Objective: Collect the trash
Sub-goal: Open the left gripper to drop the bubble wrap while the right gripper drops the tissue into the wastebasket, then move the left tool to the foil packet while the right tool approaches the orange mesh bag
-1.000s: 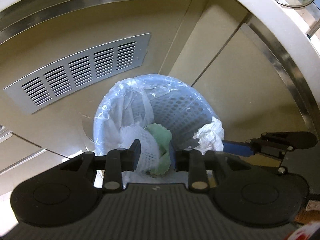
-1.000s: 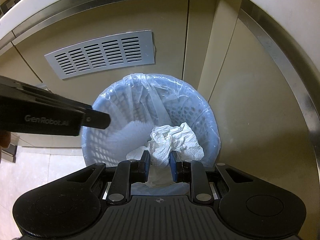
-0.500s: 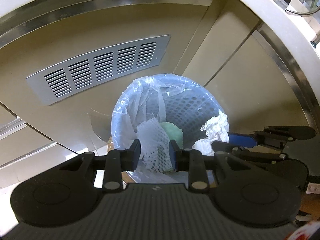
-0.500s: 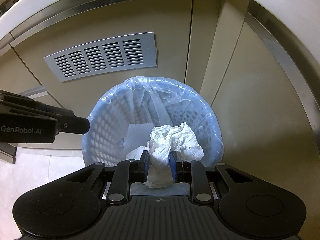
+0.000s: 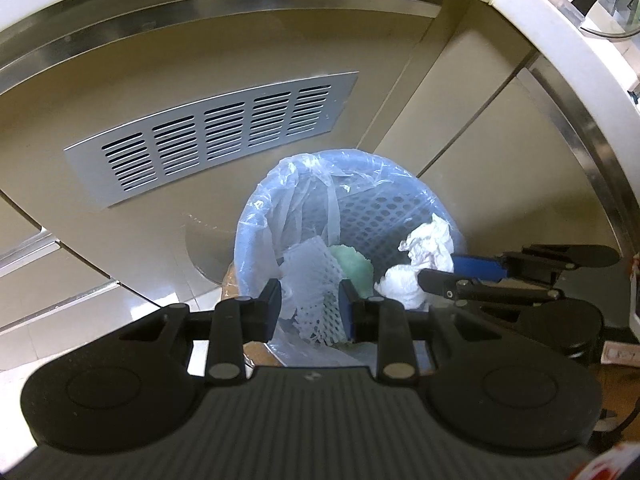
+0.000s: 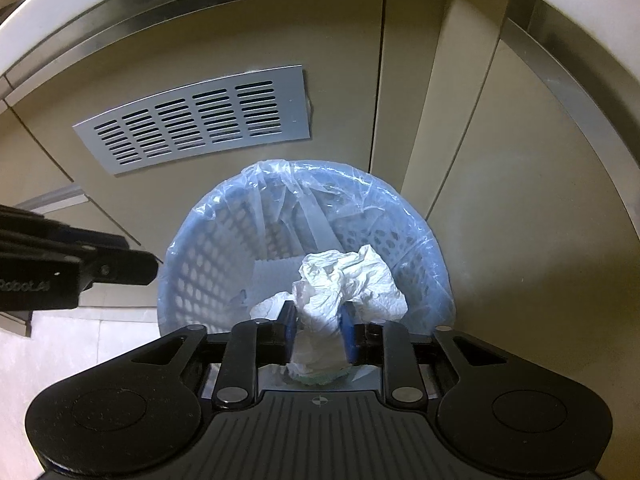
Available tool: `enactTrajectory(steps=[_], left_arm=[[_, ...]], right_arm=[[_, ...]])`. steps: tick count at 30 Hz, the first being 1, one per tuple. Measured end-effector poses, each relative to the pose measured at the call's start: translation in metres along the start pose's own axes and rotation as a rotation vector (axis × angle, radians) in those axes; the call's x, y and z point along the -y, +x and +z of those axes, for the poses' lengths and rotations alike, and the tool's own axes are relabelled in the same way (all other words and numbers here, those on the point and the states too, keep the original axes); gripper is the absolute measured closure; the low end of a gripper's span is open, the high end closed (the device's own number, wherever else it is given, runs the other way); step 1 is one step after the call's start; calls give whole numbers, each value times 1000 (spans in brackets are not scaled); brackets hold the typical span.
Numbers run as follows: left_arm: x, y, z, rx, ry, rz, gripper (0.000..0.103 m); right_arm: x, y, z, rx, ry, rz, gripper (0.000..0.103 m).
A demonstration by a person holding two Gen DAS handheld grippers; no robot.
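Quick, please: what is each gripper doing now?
Left gripper: shut on white foam net.
Right gripper: jaws just opening, crumpled white tissue still between them.

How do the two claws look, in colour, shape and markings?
Both are matte black. The left claw and the right claw each have two straight fingers with blue pads, round discs at the sides and a ribbed body. White lettering marks the left one's side.

Left gripper [image 5: 310,307] clamps foam net [image 5: 311,280] above bin [image 5: 384,216]

The bin [image 6: 200,264] is light blue with round holes. The tissue [image 6: 348,280] is white. The net [image 5: 312,280] is white. The vent [image 5: 212,136] is grey with dark slots.
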State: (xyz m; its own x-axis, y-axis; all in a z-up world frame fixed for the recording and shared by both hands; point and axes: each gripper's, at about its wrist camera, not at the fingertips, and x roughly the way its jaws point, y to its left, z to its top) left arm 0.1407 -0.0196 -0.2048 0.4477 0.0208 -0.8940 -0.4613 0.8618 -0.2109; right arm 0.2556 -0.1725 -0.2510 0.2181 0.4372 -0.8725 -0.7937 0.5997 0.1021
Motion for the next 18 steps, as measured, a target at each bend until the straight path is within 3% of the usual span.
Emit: enactTrajectory(steps=[2,18], left_arm=[[-1,0,-1,1,-2,1,76],[1,-30,0,54,15,3,75]], right_arm=[[1,0,0,3,11,2,51],[-10,-27,-2,12,12,6,51]])
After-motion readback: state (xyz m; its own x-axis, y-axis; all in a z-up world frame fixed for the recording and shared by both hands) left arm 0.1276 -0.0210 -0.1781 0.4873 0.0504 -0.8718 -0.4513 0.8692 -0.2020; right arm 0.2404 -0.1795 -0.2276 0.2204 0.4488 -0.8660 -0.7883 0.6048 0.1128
